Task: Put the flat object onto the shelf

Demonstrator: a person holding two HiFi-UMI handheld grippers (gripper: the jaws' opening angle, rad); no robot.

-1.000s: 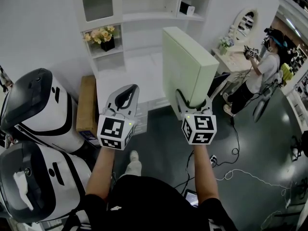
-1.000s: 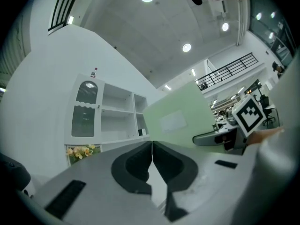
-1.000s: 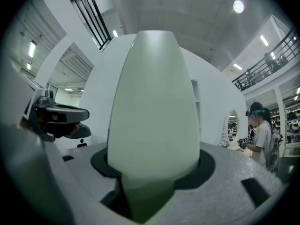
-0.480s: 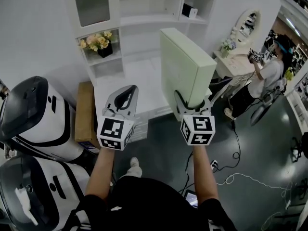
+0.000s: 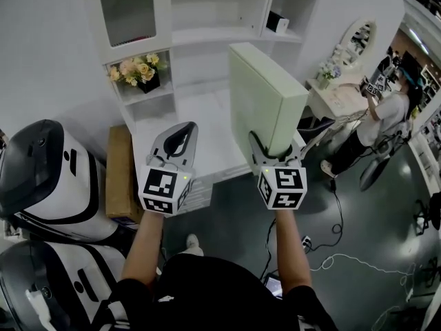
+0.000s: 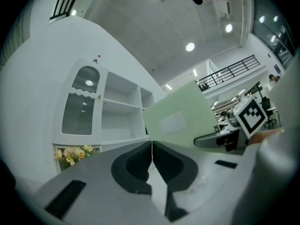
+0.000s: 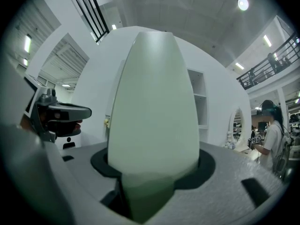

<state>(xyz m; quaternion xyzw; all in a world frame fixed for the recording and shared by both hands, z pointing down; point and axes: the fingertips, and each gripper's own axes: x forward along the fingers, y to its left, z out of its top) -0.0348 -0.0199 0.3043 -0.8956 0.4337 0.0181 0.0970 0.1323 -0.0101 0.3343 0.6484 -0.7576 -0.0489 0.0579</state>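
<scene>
A pale green flat box (image 5: 265, 98) stands on edge, and my right gripper (image 5: 274, 145) is shut on its near lower edge. In the right gripper view the box (image 7: 154, 111) fills the middle, wedged between the jaws of the right gripper (image 7: 152, 172). To its left my left gripper (image 5: 180, 136) is shut with nothing in it; in the left gripper view the left gripper (image 6: 151, 144) has its jaws meeting. The white shelf unit (image 5: 207, 33) stands ahead, with open compartments and a low counter (image 5: 200, 116) under the box.
A pot of flowers (image 5: 138, 71) sits in a lower left compartment, and a small dark item (image 5: 275, 23) is on an upper right shelf. Two white machines (image 5: 48, 171) and a brown carton (image 5: 120, 164) stand at the left. A person (image 5: 382, 109), a vanity table (image 5: 341, 92) and floor cables (image 5: 331, 247) are at the right.
Both grippers and the green box have come closer to the shelf unit. The grip on the box is the same, and the left gripper stays shut.
</scene>
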